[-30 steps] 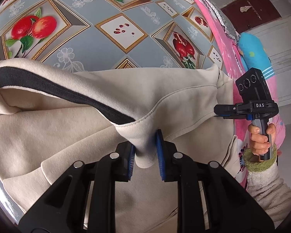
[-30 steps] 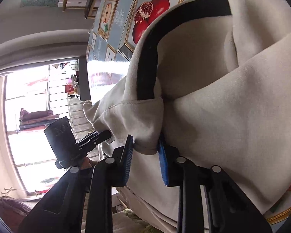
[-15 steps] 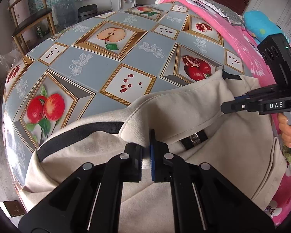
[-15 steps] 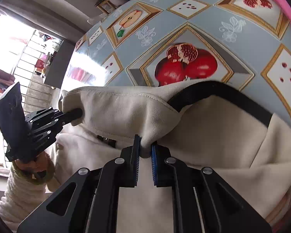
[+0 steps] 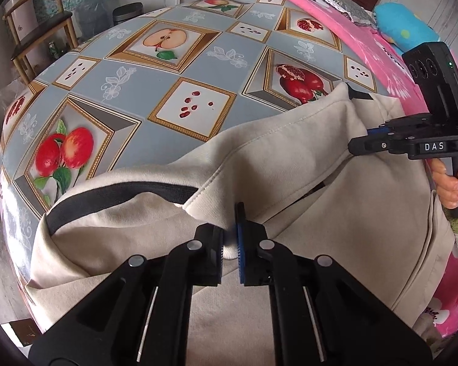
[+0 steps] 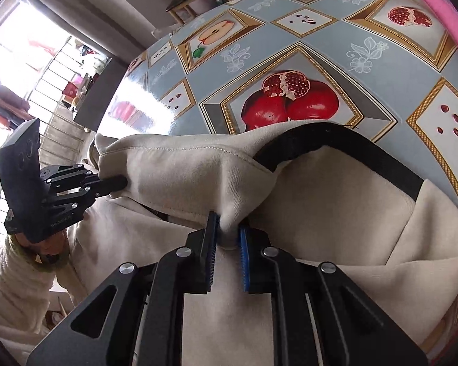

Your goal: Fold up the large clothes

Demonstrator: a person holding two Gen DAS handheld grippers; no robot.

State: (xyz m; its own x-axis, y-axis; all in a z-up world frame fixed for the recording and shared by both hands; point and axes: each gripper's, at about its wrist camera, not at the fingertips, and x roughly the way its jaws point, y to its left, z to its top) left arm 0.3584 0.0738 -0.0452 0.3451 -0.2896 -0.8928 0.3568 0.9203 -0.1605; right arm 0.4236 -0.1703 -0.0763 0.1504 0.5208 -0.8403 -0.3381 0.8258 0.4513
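Note:
A cream garment (image 5: 290, 158) with a black stripe (image 5: 113, 195) lies on the table, its upper layer folded over toward me. In the left wrist view my left gripper (image 5: 230, 238) is shut on a pinch of the folded cream edge. My right gripper (image 6: 227, 238) still has a nub of the same fold between its blue pads, and its jaws are opening. Each gripper shows in the other's view: the right gripper (image 5: 355, 145) at the garment's right side, the left gripper (image 6: 119, 183) at its left end. A hand (image 5: 445, 183) holds the right gripper's handle.
The table wears a blue-grey cloth with framed fruit pictures (image 5: 174, 113). A pink blanket (image 5: 351, 30) and a blue cushion (image 5: 403, 27) lie along the right. A wooden chair (image 5: 42, 30), a water bottle and a bin stand beyond the table. A bright window (image 6: 21, 70) is at left.
Both grippers have rolled level and carried the pinched fold over onto the garment. The left jaws closed tighter on it. The right jaws closed, then widened again.

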